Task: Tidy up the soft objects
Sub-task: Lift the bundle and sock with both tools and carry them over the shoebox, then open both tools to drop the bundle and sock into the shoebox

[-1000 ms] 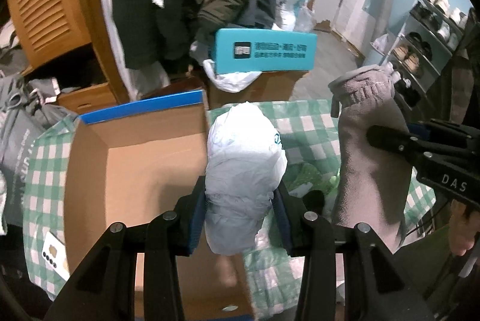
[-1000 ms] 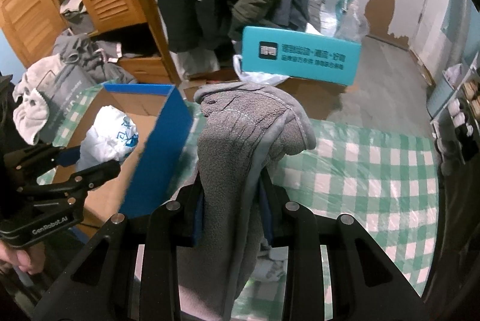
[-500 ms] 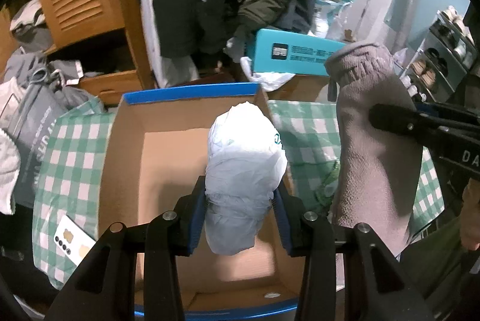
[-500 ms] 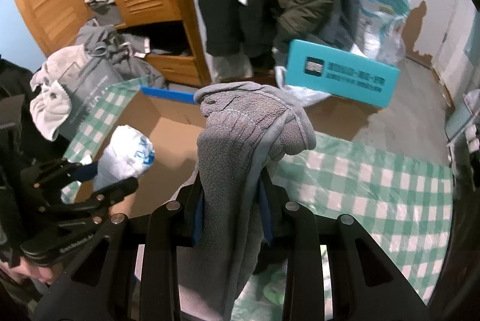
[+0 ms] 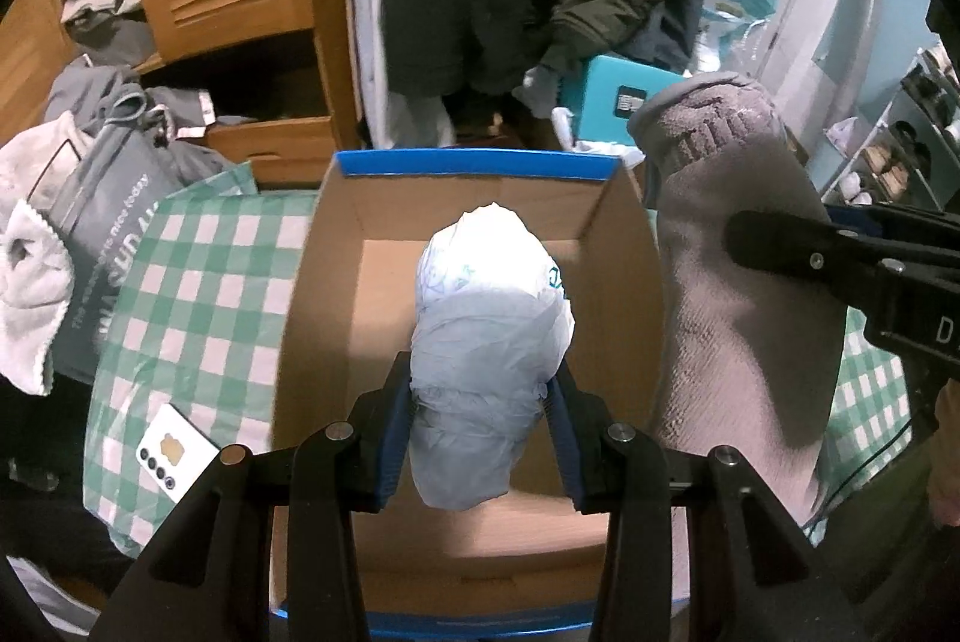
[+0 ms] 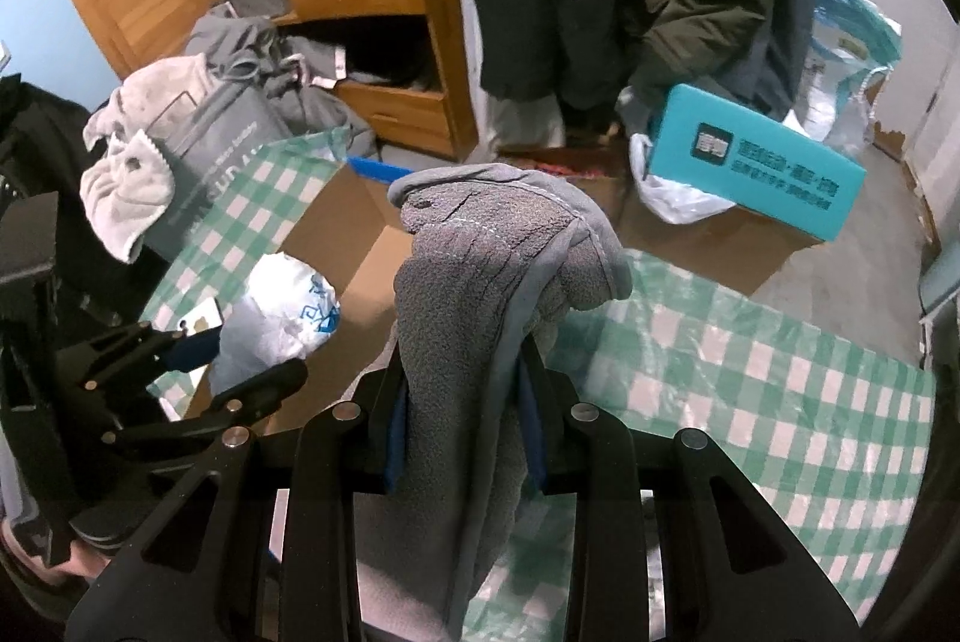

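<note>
Between the blue pads of the left tool (image 5: 480, 390) sits a crumpled white plastic bag (image 5: 489, 336), clamped around its middle and hanging over the open cardboard box (image 5: 336, 294). Just right of the box, the right tool (image 6: 462, 402) is clamped on a grey fleece cloth (image 6: 480, 282), which droops below the pads. Both pieces look light and limp; the bag seems slippery and springy, so a grip across its bulk suits it, while the fleece is best taken at a thick fold. Around the box lies a green checked cloth (image 5: 198, 282).
</note>
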The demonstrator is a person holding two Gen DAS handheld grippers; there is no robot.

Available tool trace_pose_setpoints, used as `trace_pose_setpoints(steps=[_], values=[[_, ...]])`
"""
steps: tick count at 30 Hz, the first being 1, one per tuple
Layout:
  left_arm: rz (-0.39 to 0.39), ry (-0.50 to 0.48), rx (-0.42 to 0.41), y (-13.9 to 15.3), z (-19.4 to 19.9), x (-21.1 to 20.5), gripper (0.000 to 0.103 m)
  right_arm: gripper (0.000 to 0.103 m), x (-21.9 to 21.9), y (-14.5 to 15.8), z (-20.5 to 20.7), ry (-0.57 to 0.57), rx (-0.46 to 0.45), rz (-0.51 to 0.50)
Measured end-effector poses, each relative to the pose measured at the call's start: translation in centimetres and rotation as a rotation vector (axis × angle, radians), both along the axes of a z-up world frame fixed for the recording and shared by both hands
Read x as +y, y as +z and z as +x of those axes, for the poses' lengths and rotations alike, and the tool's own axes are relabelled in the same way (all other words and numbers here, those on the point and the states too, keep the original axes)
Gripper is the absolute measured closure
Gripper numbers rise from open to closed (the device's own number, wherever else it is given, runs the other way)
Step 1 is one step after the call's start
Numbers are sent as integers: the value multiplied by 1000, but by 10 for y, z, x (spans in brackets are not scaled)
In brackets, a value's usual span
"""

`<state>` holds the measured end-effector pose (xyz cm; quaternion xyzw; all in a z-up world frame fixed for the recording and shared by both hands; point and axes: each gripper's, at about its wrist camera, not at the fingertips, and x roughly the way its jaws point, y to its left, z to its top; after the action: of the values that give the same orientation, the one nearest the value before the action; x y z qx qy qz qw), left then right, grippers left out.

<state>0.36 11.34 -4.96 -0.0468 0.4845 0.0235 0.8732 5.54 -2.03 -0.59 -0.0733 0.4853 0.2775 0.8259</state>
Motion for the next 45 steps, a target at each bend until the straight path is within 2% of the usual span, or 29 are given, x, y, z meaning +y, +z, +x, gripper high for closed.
trace_pose_setpoints(steps=[14, 15, 18, 21, 22, 27, 45], values=[[5, 37, 37, -11, 2, 12, 60, 73, 30, -22, 1, 34, 46, -22], [7, 40, 39, -11, 2, 12, 60, 72, 30, -23, 1, 34, 49, -20], [13, 52, 40, -11, 2, 13, 56, 59, 31, -23, 3, 36, 61, -6], [16, 57, 43, -11, 3, 14, 54, 54, 31, -23, 2, 32, 61, 3], [19, 60, 46, -12, 3, 13, 50, 50, 31, -22, 1, 30, 55, 1], [21, 58, 31, -8, 2, 10, 43, 41, 24, -18, 0, 10, 27, -4], [25, 9, 20, -1, 7, -15, 42, 40, -21, -17, 5, -75, 28, 4]])
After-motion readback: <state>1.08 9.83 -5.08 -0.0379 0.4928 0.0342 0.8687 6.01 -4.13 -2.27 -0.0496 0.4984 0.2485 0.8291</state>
